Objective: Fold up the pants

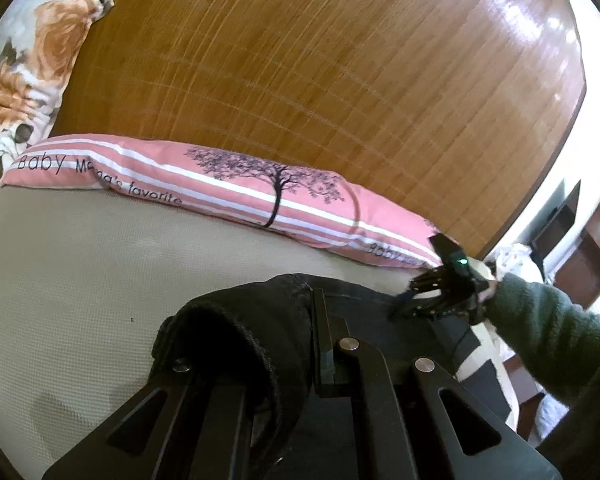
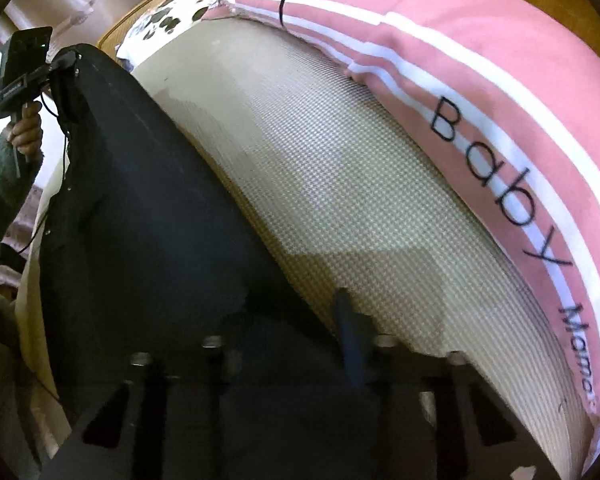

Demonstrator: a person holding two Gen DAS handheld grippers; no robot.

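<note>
Clearly both tools grip the dark pants (image 1: 260, 320) lying along the bed (image 1: 80, 280): left tool (image 1: 284, 344) clenched on a bunched end, right tool (image 2: 292, 320) on the other. Both should lift evenly, keeping the cloth taut.

Dark pants (image 2: 140, 208), seemingly denim, stretched over bed.

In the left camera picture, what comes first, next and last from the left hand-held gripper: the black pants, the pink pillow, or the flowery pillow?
1. Black pants: right at the left hand-held gripper.
2. Pink pillow: behind them, across the middle.
3. Flowery pillow: far back, upper left.
</note>
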